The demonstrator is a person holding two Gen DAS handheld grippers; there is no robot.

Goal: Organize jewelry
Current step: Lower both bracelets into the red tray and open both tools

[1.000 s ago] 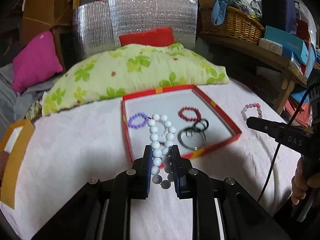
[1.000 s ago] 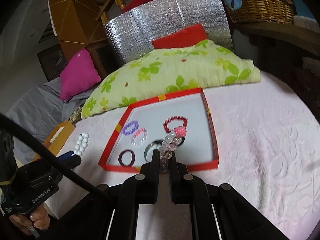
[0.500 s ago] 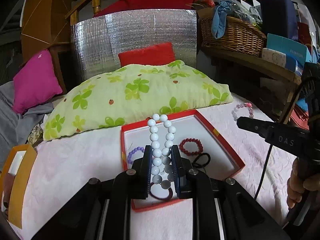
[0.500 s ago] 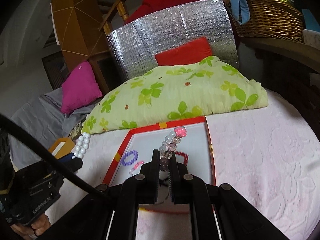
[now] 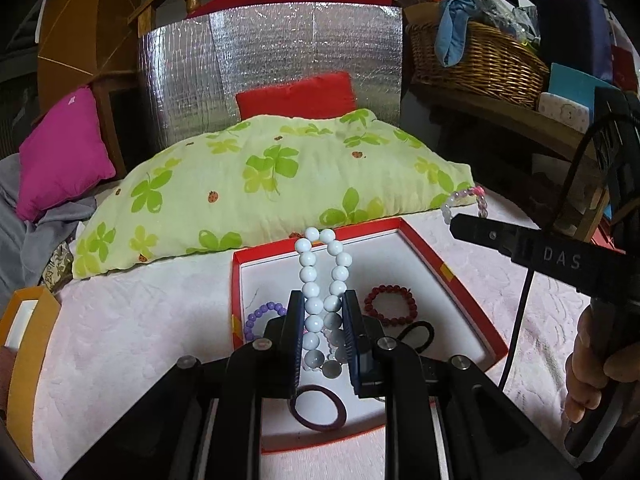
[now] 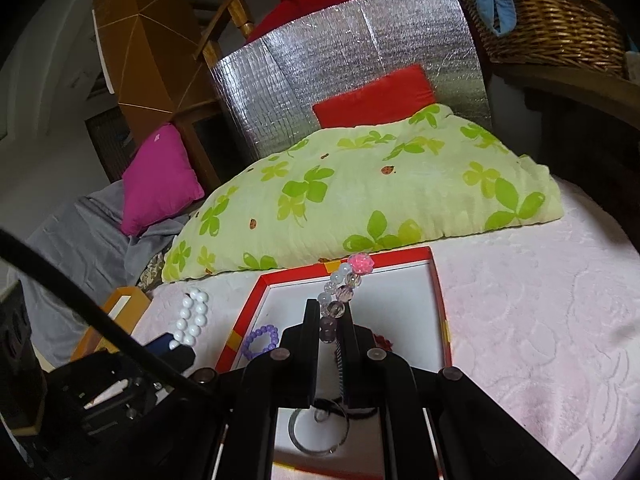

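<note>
The red tray (image 5: pixel 444 268) lies on the pale pink bedspread (image 5: pixel 120 332), its far rim just short of the green clover pillow (image 5: pixel 280 184). Above its near half, the left gripper (image 5: pixel 322 320) is clamped on a white bead bracelet (image 5: pixel 320 276) whose loop stands up past the fingertips. Only the left wrist view shows the dark hair ring (image 5: pixel 319 408) by the near rim, the red bead bracelet (image 5: pixel 390 306) and a black hair tie (image 5: pixel 418 330) — the purple bead bracelet (image 5: pixel 262 314) shows in both. The right gripper (image 6: pixel 329 320) is closed on a pink and clear bead bracelet (image 6: pixel 344 284); only its view shows a metal ring (image 6: pixel 318 434) beneath. Right of the tray the bedspread is open; left of it stands an orange box (image 6: pixel 120 300).
</note>
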